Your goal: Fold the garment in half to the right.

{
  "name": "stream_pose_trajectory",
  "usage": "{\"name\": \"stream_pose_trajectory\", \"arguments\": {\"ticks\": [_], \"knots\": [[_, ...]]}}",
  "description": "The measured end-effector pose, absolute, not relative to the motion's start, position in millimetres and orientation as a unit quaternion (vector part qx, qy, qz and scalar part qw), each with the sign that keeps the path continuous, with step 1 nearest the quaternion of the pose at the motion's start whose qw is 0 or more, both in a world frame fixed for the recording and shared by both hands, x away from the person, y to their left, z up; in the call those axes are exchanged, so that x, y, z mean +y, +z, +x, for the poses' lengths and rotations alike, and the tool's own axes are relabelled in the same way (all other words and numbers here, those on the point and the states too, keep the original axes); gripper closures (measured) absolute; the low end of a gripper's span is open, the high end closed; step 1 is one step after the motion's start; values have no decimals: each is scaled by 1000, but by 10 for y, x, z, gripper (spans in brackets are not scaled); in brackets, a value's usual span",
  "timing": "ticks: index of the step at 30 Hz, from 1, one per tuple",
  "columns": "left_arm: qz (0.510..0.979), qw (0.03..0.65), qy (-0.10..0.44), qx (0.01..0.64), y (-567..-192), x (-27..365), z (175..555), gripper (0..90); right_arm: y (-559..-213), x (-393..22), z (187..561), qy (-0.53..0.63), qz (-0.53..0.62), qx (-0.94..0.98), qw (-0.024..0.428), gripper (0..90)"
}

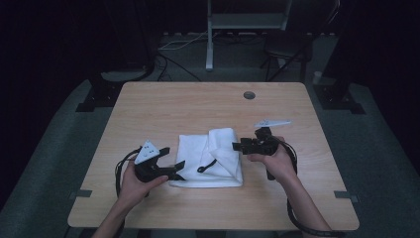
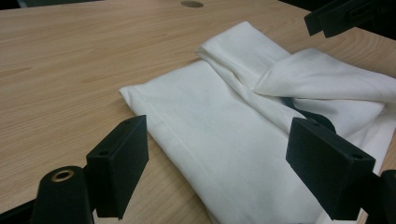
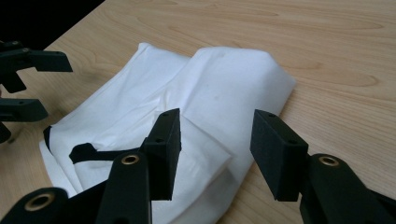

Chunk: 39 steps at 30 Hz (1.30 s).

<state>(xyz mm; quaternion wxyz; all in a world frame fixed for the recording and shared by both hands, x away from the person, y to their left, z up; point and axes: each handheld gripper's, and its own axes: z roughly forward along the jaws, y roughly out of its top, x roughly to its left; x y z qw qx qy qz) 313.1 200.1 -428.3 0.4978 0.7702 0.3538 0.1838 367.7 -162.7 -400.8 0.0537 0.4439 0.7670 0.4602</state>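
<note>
A white folded cloth (image 1: 210, 156) lies on the wooden table (image 1: 198, 104), with one flap turned over on its right side. A black strap (image 1: 207, 166) curls out from under that flap. My left gripper (image 1: 172, 159) stands open at the cloth's left edge, and in the left gripper view its jaws (image 2: 217, 126) frame the cloth (image 2: 224, 126) without touching it. My right gripper (image 1: 238, 147) is open at the cloth's right edge. In the right gripper view its jaws (image 3: 215, 119) hang apart just above the turned flap (image 3: 205, 149), pads clear of the fabric.
A round cable hole (image 1: 249, 95) sits near the table's far edge. Bare wood surrounds the cloth on all sides. Beyond the table stand a white frame (image 1: 210, 39) and a dark chair (image 1: 292, 44) on the floor.
</note>
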Motion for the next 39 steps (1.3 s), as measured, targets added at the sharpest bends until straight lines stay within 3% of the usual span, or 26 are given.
{"name": "stream_pose_trajectory", "arguments": {"ticks": [23,28,35,39], "knots": [[787,499,169,322,-4259,1808,3068,208,-4096,-1717,3629,462,464,754,45,487],[788,496,169,324,-4273,1823,3060,208,-4181,-1665,3609,456,459,762,22,560],[787,496,170,325,-4266,1842,3064,208,-4220,-1608,3592,466,443,766,8,786],[788,494,171,325,-4275,1838,3058,208,-4179,-1584,3565,475,436,764,11,845]]}}
